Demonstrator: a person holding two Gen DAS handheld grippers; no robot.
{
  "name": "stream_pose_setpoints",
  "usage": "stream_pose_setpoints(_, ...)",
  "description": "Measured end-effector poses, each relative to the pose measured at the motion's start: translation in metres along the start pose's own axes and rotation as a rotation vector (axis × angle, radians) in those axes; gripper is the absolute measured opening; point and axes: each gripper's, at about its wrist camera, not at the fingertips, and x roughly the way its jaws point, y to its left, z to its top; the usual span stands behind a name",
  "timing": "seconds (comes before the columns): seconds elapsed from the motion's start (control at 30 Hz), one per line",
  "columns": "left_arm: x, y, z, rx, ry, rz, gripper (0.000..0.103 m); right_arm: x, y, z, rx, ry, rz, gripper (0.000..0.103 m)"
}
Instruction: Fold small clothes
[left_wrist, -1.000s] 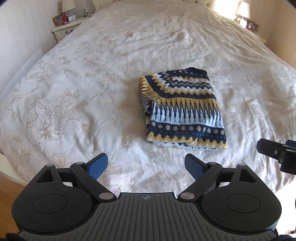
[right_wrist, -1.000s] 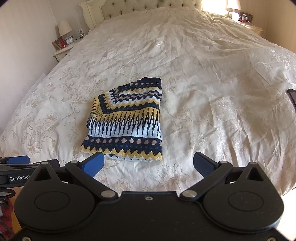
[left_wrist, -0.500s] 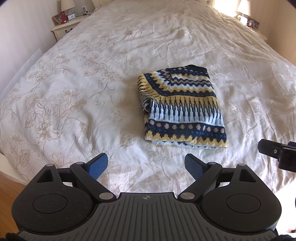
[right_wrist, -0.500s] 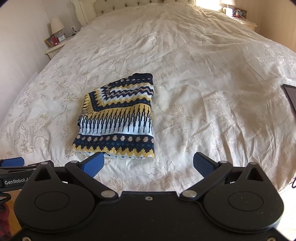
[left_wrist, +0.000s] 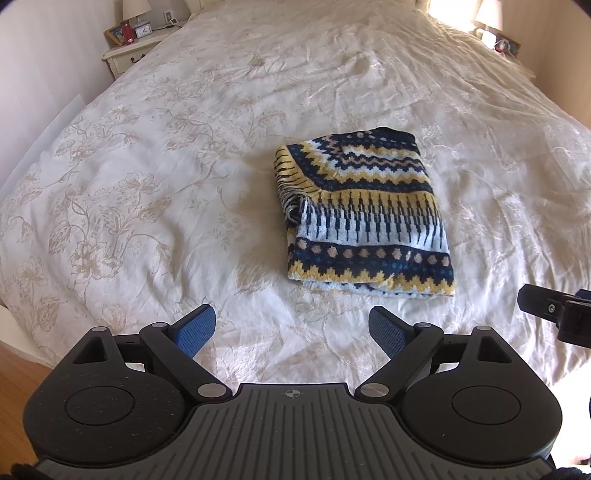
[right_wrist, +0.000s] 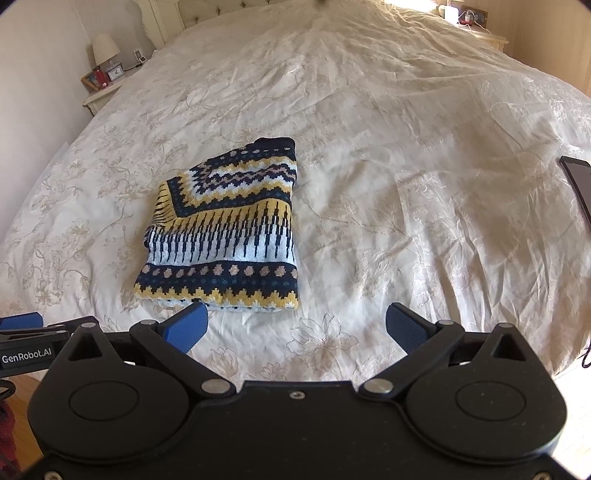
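A folded knit sweater in navy, yellow and white bands lies flat on the bed's floral cream cover. My left gripper hovers short of its near edge, blue pads wide apart with nothing between them. In the right wrist view the same sweater sits left of centre, and my right gripper stands open just before its near hem, its left pad close to the hem's edge. Each gripper shows at the edge of the other's view, apart from the sweater.
A bedside table with a lamp, clock and frames stands at the far left of the bed. A second lamp is at the far right. A dark phone or tablet lies on the cover at the right edge. Wooden floor shows below the bed's near edge.
The right wrist view has shifted so the sweater sits lower and closer to the right gripper's pads. The left gripper has stayed in place, and both jaws stand as wide as before.
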Motion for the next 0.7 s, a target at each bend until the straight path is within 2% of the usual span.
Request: stream_pose_setpoints(0.7, 0.007, -0.005, 0.003, -0.008, 0.008, 0.013, 0.090, 0.011, -0.005, 0.000, 0.005, 0.035, 0.005, 0.102)
